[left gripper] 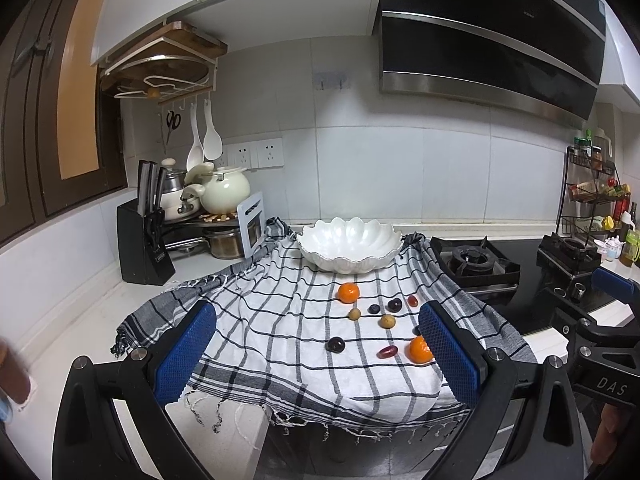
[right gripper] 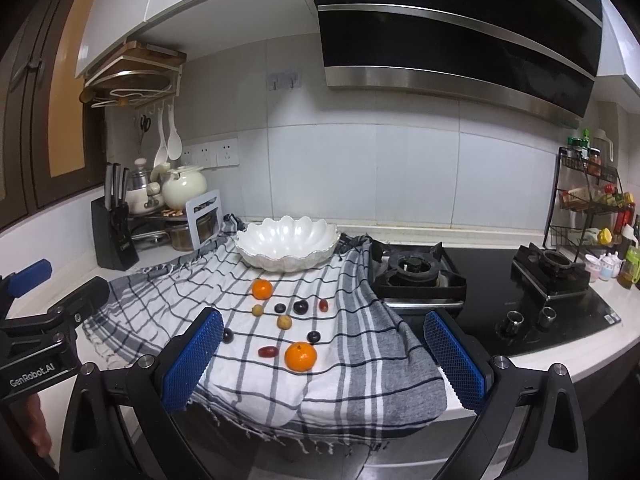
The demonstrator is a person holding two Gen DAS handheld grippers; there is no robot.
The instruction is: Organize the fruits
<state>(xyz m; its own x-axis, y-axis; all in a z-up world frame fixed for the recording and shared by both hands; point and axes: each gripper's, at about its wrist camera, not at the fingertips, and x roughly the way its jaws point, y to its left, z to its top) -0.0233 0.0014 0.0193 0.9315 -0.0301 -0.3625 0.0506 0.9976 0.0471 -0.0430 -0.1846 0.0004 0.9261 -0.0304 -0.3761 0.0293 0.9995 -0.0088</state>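
A white scalloped bowl point(left gripper: 351, 245) point(right gripper: 286, 245) stands empty at the back of a checked cloth point(left gripper: 280, 344) point(right gripper: 224, 280). Small fruits lie on the cloth in front of it: a far orange point(left gripper: 348, 293) point(right gripper: 262, 289), a near orange point(left gripper: 420, 350) point(right gripper: 300, 356), dark plums point(left gripper: 335, 345) point(right gripper: 300, 307), tan longans point(left gripper: 387, 321) point(right gripper: 284, 322) and red grapes point(left gripper: 387, 351) point(right gripper: 267, 351). My left gripper point(left gripper: 320, 356) is open and empty, above the cloth's front edge. My right gripper point(right gripper: 324, 360) is open and empty, also near the front edge.
A black knife block point(left gripper: 144, 240) point(right gripper: 114, 236) and pots point(left gripper: 224, 192) stand at the back left. A gas stove point(left gripper: 476, 266) point(right gripper: 416, 272) lies right of the cloth. A spice rack point(right gripper: 592, 200) stands far right. The counter edge drops off below the cloth's fringe.
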